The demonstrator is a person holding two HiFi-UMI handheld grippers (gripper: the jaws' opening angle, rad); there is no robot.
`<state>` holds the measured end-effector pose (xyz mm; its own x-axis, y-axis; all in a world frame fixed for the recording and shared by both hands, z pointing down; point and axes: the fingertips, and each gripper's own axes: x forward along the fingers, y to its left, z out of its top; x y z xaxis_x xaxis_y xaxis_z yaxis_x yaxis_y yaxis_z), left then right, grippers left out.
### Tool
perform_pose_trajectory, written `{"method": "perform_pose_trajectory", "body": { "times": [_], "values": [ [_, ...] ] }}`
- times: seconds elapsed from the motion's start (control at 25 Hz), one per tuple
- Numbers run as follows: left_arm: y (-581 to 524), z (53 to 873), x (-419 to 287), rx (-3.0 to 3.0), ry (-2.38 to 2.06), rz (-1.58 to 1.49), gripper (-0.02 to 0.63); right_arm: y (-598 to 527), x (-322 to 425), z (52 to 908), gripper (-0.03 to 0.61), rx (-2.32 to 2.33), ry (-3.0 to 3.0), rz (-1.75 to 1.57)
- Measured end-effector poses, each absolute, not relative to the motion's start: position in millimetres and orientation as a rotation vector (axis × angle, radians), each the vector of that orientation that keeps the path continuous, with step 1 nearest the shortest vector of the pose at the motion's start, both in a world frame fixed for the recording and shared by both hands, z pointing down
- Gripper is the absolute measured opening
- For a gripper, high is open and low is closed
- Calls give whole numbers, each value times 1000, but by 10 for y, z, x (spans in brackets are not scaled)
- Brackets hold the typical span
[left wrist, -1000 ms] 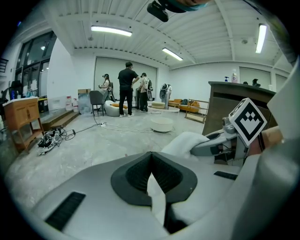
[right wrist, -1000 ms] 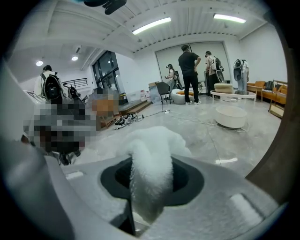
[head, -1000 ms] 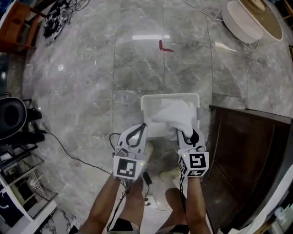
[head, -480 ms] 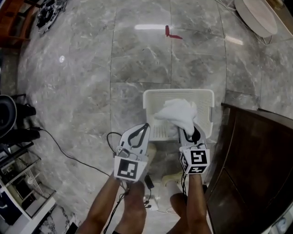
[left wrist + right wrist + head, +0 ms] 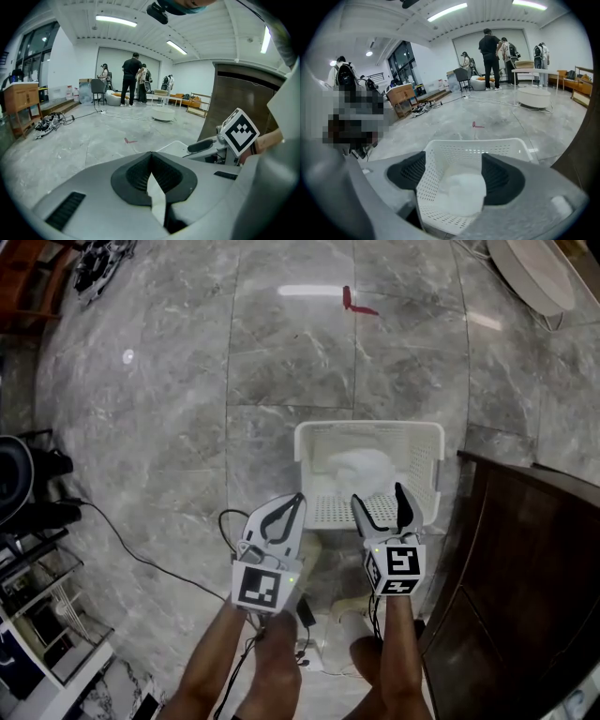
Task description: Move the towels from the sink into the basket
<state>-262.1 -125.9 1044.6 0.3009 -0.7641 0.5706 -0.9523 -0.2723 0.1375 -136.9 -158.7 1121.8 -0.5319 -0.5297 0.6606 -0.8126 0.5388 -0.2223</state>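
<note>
The white perforated basket (image 5: 422, 439) stands on the marble floor just ahead of both grippers. A crumpled white towel (image 5: 360, 468) lies inside it, free of any grip. My right gripper (image 5: 379, 500) hovers at the basket's near rim; its jaws have just been opening and stand open with nothing between the pads. In the right gripper view the basket (image 5: 473, 143) and towel (image 5: 461, 192) lie below the right gripper (image 5: 454, 174). My left gripper (image 5: 289, 507) hangs to the left of the basket, shut and holding nothing, as the left gripper (image 5: 151, 174) also shows in its own view. No sink is in view.
A dark wooden cabinet (image 5: 525, 568) stands close on the right of the basket. Cables (image 5: 141, 559) trail over the floor at the left. A red mark (image 5: 356, 304) and a round white object (image 5: 530, 273) lie farther off. People (image 5: 133, 79) stand far across the room.
The right jaws have opened and the towel that hung from them now lies in the basket. The left gripper stays shut beside the basket.
</note>
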Motion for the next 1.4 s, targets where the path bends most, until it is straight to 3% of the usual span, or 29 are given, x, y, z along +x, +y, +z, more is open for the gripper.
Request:
{"method": "perform_pose_trajectory", "body": {
  "times": [0.36,0.84,1.4],
  "values": [
    [-1334,9922,-2449,2170,-1517,529,9,-1672,-1315,10670,373,1086,-2276,694],
    [-1627,8256,-2312,2372,-1539,533,9,-1904,-1229,8811,364,1122,-2357,585],
    [-1721,5838,-1881,2553,-1522,510,9,-1986,-827,6145,190,1292,-2439,420]
  ]
}}
